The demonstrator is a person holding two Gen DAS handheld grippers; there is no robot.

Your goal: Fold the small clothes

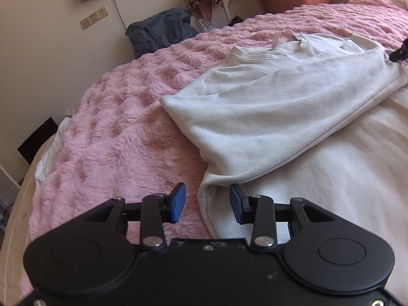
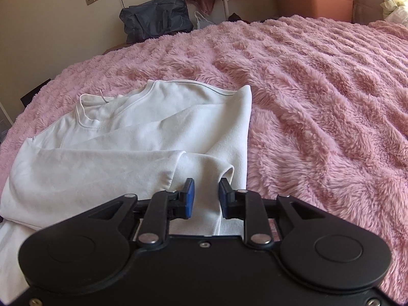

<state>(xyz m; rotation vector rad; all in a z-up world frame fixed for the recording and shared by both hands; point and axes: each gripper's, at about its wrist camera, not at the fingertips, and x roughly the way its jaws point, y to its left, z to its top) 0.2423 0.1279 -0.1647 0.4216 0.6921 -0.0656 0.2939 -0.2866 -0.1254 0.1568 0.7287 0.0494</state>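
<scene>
On the pink blanket (image 2: pixel 318 102) lies the white shirt (image 2: pixel 142 137), its collar toward the far wall and both sleeves already folded in across the body. The right gripper (image 2: pixel 206 196) stands low at the near right part of the shirt with its jaws a little apart; a fold of cloth runs up between the blue pads (image 2: pixel 190 196), but the pads do not seem to press it, so I judge that it holds nothing. The left gripper (image 1: pixel 207 205) is at the near left edge, jaws clearly open, one pad over the blanket and the other over the shirt, with the edge of the cloth between them and not pinched.

The step in hand looks like the change from the sleeve fold to the next fold, probably bringing the near hem up toward the collar. To do it well, each gripper should take the hem at its own corner and catch all layers together, not only the top one. Both should close before lifting, then rise together and travel evenly so the edge stays straight. The fluffy blanket may drag the cloth, so lift it clear first. Lay the hem just below the collar, then open.
</scene>
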